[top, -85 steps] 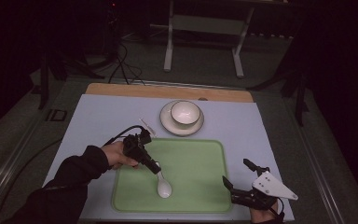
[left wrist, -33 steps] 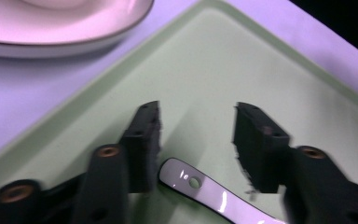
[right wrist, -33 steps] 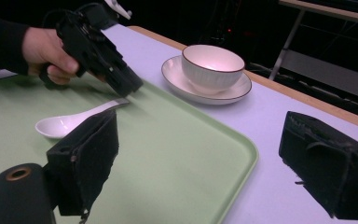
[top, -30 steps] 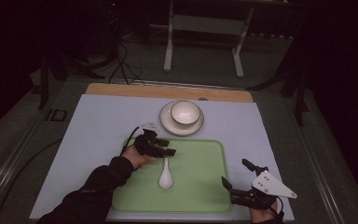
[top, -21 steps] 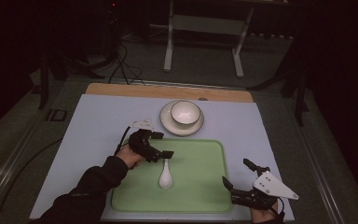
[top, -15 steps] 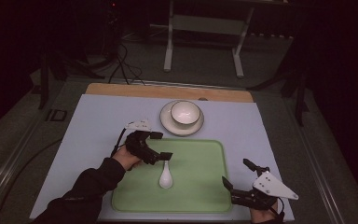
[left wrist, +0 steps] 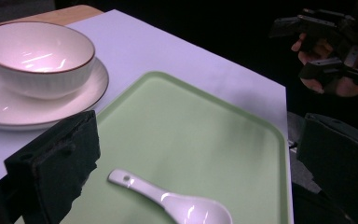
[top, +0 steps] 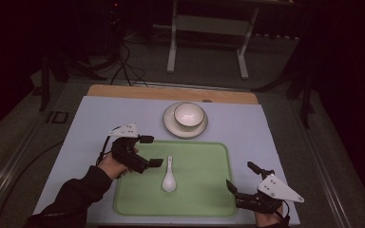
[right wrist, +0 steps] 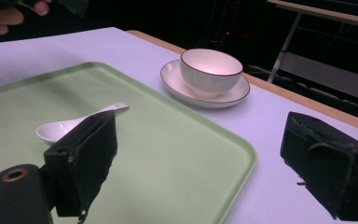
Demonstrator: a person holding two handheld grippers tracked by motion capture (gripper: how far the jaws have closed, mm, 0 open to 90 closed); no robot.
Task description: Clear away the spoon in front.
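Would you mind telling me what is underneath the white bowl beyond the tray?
The white bowl stands on a white saucer with a dark rim, which rests on the pale table cover. The saucer's centre is covered by the bowl, so anything there cannot be seen.

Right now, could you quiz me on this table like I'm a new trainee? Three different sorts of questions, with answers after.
1. True or false: the spoon lies on the green tray.
2. Multiple choice: the bowl sits A) on the tray, B) on a saucer beyond the tray, C) between a gripper's jaws.
3. Fill in: the left gripper holds ____.

Key
1. True; it lies flat, its handle pointing toward the bowl.
2. B.
3. Nothing; its jaws are open beside the spoon's handle. The right gripper is open too, at the tray's near right corner.
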